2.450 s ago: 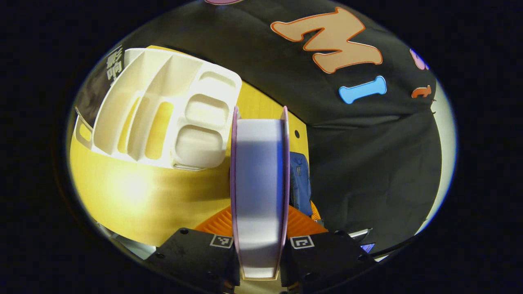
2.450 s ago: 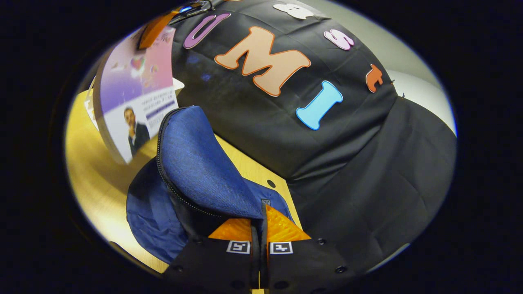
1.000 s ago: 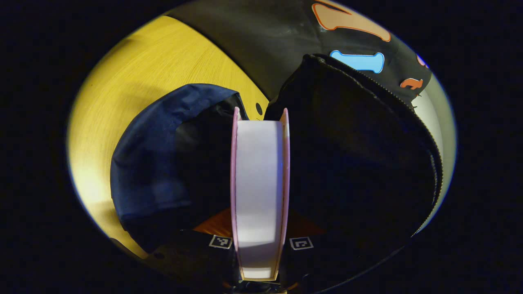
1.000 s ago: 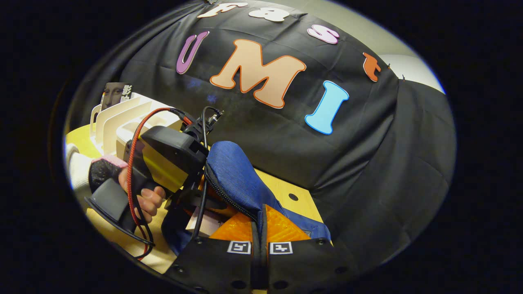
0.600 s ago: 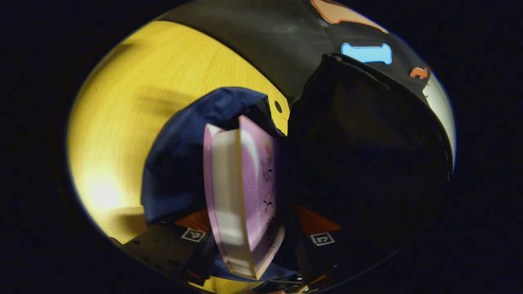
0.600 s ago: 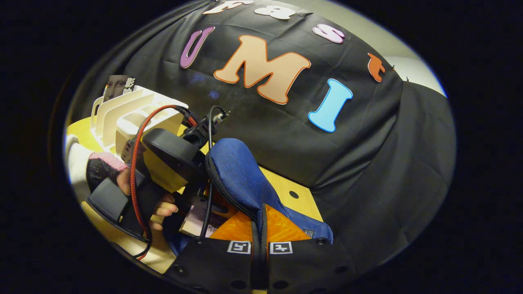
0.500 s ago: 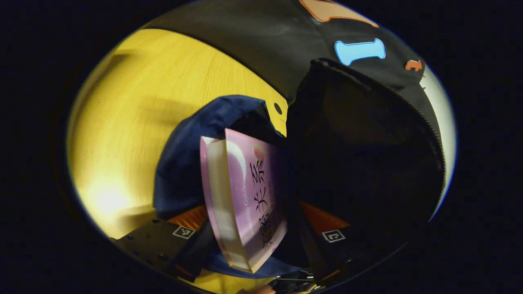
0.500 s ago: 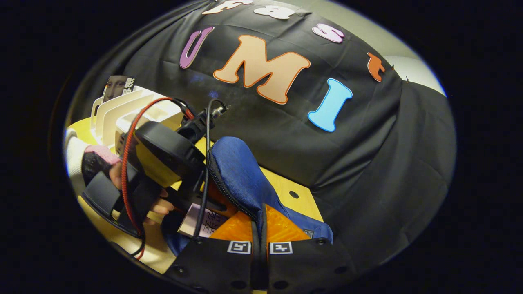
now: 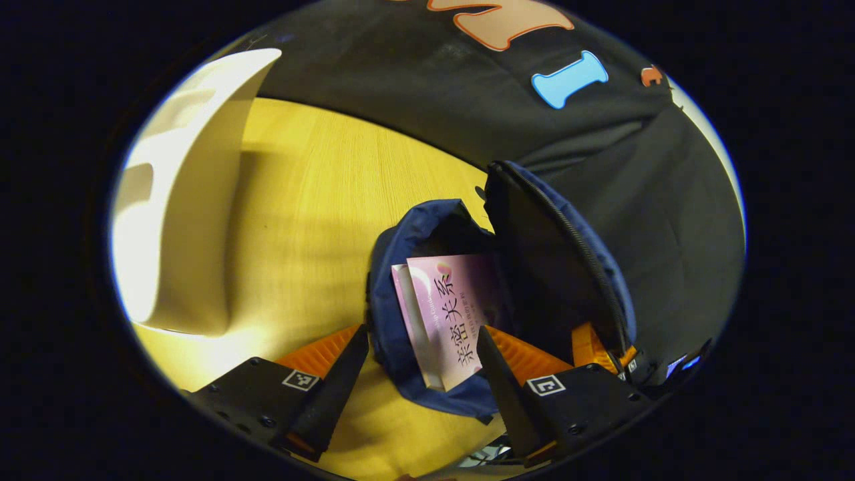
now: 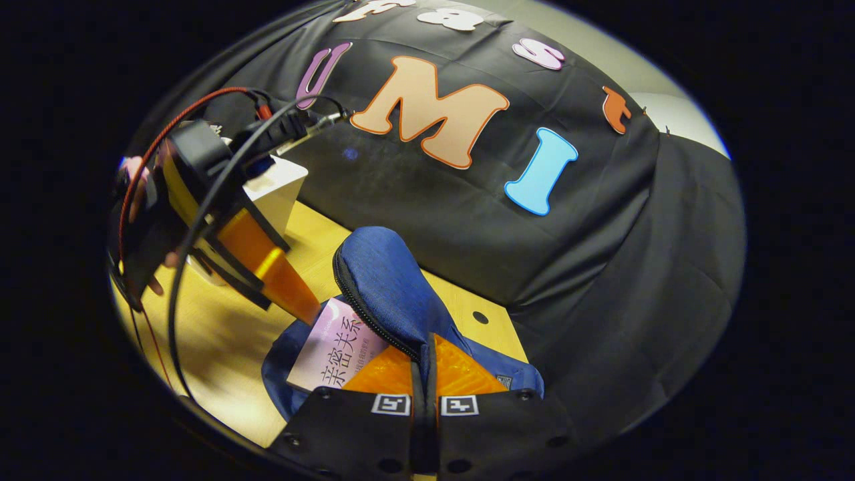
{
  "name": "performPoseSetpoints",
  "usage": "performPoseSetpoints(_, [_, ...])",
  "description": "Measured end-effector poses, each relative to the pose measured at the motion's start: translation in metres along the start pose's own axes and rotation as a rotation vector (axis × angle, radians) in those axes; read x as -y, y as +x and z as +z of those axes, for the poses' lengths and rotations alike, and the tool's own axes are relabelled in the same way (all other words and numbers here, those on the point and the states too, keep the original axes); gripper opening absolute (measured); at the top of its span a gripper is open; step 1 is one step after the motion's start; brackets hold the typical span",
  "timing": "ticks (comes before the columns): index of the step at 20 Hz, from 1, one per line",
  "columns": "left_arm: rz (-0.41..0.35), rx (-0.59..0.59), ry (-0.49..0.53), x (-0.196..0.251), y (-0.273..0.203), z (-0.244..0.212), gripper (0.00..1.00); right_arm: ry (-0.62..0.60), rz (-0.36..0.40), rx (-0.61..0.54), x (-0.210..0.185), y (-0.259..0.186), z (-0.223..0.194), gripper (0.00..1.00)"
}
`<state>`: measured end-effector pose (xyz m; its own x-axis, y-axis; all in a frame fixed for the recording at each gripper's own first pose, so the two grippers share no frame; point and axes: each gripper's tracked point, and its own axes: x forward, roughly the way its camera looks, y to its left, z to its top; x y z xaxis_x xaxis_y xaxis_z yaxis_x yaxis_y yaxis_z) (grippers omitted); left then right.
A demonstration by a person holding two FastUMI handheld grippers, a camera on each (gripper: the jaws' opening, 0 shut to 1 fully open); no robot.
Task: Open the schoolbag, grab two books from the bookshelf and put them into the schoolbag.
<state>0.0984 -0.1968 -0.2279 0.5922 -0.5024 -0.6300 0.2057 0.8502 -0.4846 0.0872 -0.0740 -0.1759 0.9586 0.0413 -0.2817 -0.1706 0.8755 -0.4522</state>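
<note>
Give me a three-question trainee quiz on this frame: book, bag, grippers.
1. True or false: the pink book lies in the mouth of the blue schoolbag.
2. What is the right gripper pinching? A) the book B) the schoolbag's flap C) the white bookshelf
3. Fill in: the left gripper has its jaws ____.

Key:
1. True; part of its cover sticks out of the opening.
2. B; its jaws are closed on the flap, holding it up.
3. Open; its fingers stand apart on either side of the book, touching nothing.
</note>
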Motion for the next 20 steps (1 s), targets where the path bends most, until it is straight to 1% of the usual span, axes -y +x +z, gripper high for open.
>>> performPoseSetpoints(1, [0.006, -0.006, 0.015, 0.000, -0.013, 0.002, 0.96, -0.003, 0.001, 0.000, -0.001, 0.000, 0.000, 0.01])
performPoseSetpoints(3, [0.024, -0.015, 0.048, -0.003, -0.040, 0.007, 0.96, -0.012, 0.002, 0.000, -0.001, 0.000, -0.001, 0.05])
performPoseSetpoints(4, [0.029, -0.021, 0.058, -0.003, -0.055, 0.010, 0.96, -0.020, 0.000, 0.001, -0.001, 0.000, -0.001, 0.03])
performPoseSetpoints(5, [0.028, -0.016, 0.063, -0.003, -0.073, 0.017, 0.96, -0.026, -0.002, 0.000, 0.000, -0.001, 0.000, 0.03])
performPoseSetpoints(10, [0.040, 0.010, 0.035, -0.008, -0.154, 0.050, 0.96, -0.042, -0.016, -0.009, -0.001, -0.001, -0.003, 0.03])
performPoseSetpoints(11, [0.057, 0.018, 0.034, -0.012, -0.169, 0.056, 0.96, -0.040, -0.020, -0.012, -0.001, -0.001, -0.002, 0.05])
performPoseSetpoints(13, [0.099, 0.034, 0.032, -0.023, -0.200, 0.067, 0.96, -0.037, -0.034, -0.018, -0.001, -0.001, -0.003, 0.03])
performPoseSetpoints(15, [0.138, 0.042, 0.010, -0.038, -0.231, 0.075, 0.95, -0.037, -0.046, -0.025, -0.001, -0.001, -0.003, 0.05])
performPoseSetpoints(17, [0.185, 0.047, -0.005, -0.059, -0.257, 0.082, 0.96, -0.052, -0.058, -0.033, -0.001, -0.001, -0.002, 0.05])
performPoseSetpoints(20, [0.248, 0.092, -0.043, -0.093, -0.297, 0.101, 0.96, -0.072, -0.071, -0.051, -0.005, -0.001, -0.006, 0.05])
